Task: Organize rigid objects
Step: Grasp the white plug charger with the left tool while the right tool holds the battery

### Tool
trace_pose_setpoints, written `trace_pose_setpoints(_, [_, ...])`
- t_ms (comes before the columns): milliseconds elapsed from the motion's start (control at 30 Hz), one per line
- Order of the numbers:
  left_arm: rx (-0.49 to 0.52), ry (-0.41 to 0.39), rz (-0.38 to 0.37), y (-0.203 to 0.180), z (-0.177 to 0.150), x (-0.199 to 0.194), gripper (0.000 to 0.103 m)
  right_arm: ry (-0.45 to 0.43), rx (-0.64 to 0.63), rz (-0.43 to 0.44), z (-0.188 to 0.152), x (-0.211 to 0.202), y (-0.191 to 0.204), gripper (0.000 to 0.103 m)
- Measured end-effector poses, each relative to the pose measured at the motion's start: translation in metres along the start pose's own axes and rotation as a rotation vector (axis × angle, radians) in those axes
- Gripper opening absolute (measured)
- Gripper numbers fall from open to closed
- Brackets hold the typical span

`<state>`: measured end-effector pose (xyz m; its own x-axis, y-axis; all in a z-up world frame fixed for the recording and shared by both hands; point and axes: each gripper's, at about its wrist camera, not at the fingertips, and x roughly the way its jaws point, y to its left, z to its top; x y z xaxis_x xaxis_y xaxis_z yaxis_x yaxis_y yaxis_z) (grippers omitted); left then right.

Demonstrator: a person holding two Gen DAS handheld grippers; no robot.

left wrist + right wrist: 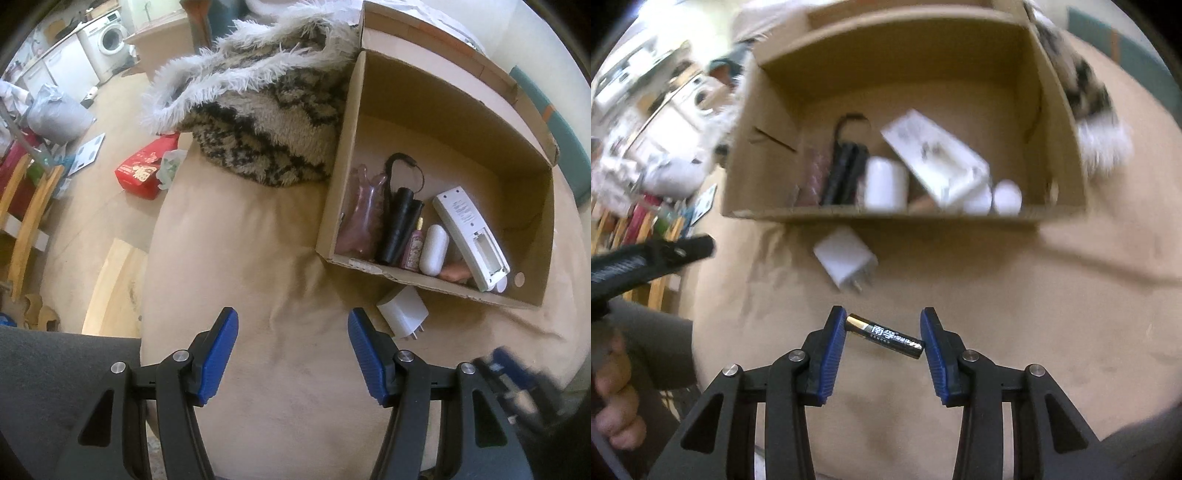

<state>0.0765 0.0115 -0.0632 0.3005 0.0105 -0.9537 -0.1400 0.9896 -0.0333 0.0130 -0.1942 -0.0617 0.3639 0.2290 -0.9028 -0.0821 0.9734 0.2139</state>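
Right tool: clamped end to end on a black and gold battery, which hangs tilted between the blue pads above the tan surface.
Left tool: pads apart, nothing between them, pointing down at the same tan surface.
Charger: white plug block lying on the tan surface just outside the near wall of the box; also seen from the right wrist.
Cardboard box: open on top, holding a row of things along its near wall: a pink piece, a folded black umbrella, a small pink bottle, a white oval case, a white remote.
Furry cushion: patterned black and cream, touching the box's left wall.
Washing machine: far back on the left.
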Motion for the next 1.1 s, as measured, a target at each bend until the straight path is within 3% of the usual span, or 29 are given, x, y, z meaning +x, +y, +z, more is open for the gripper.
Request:
trace_pose_setpoints(200, [0.004, 0.005, -0.032, -0.001, -0.002, 0.004, 0.058, -0.049, -0.080, -0.009, 0.027, -0.023, -0.025, 0.043])
trace_pose_setpoints(433, [-0.015, 0.028, -0.083, -0.026, -0.004, 0.018, 0.058, -0.043, 0.117, 0.023, 0.009, -0.009, -0.070, 0.043])
trace_pose_setpoints(667, [-0.166, 0.111, -0.150, -0.060, -0.011, 0.054, 0.058, -0.111, 0.162, 0.011, 0.019, -0.020, -0.082, 0.043])
trace_pose_setpoints(833, [-0.178, 0.095, -0.132, -0.084, -0.009, 0.066, 0.058, -0.124, 0.214, 0.051, 0.026, -0.021, -0.093, 0.043])
trace_pose_setpoints(1100, [-0.125, 0.164, -0.020, -0.115, 0.000, 0.103, 0.060, -0.134, 0.241, 0.101, 0.032, -0.024, -0.096, 0.043])
